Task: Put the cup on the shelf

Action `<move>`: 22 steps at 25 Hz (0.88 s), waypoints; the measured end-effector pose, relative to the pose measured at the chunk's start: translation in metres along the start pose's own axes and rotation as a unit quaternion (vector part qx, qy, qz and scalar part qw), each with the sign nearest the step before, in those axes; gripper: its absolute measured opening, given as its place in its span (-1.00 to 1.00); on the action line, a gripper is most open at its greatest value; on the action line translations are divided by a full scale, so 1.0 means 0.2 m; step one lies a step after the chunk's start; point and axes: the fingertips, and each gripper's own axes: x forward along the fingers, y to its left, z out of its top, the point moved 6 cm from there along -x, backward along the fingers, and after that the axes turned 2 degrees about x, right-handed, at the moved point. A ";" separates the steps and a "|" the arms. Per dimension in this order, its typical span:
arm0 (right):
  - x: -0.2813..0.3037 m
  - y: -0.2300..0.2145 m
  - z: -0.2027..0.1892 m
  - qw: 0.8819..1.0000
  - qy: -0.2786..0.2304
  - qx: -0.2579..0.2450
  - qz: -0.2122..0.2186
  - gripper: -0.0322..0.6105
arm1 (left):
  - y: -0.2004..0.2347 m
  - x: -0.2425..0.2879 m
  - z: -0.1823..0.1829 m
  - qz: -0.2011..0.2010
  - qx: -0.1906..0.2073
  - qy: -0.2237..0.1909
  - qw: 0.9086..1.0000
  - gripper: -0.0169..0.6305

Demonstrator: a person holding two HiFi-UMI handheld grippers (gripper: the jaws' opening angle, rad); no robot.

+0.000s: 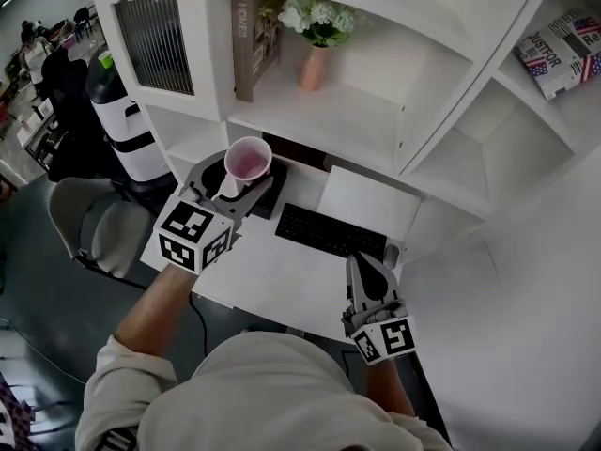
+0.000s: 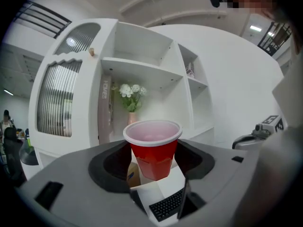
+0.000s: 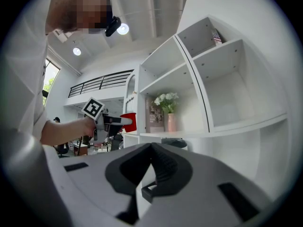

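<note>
Red cup (image 1: 248, 162): upright, rim up, pale inside, centre left of the head view. It is clamped low on its body between the jaws of the left gripper (image 1: 235, 184) and held in the air over the left end of the white desk (image 1: 272, 275), in front of the shelf unit and not on any board. Shelf (image 1: 329, 116): white board in the upper middle of the frame, carrying a pink vase (image 1: 313, 67) of white flowers (image 1: 319, 17) with a brown book (image 1: 246, 45) standing just beside it on the left. Black keyboard (image 1: 329, 232): on the desk, centre of the frame. Right gripper (image 1: 360, 263): lower right of centre, jaws closed together with nothing between them. Printed box (image 1: 562, 53): on a shelf at the upper right.
</note>
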 end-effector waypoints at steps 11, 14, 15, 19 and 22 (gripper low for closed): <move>-0.08 -0.13 -0.02 1.000 -0.003 0.009 -0.022 -0.89 | 0.09 0.31 0.20 -0.007 0.004 -0.001 1.000 -0.07; -0.10 -0.17 -0.02 0.999 -0.003 0.012 -0.030 -0.89 | 0.11 0.38 0.23 -0.005 0.004 0.003 1.000 -0.07; -0.11 -0.18 -0.02 0.999 -0.004 0.013 -0.033 -0.89 | 0.12 0.40 0.24 -0.004 0.005 0.005 1.000 -0.07; -0.15 -0.22 -0.03 0.999 -0.003 0.016 -0.044 -0.89 | 0.14 0.50 0.26 -0.004 0.011 0.012 1.000 -0.07; -0.18 -0.27 -0.04 0.998 -0.004 0.019 -0.054 -0.89 | 0.14 0.58 0.27 -0.006 0.014 0.017 1.000 -0.07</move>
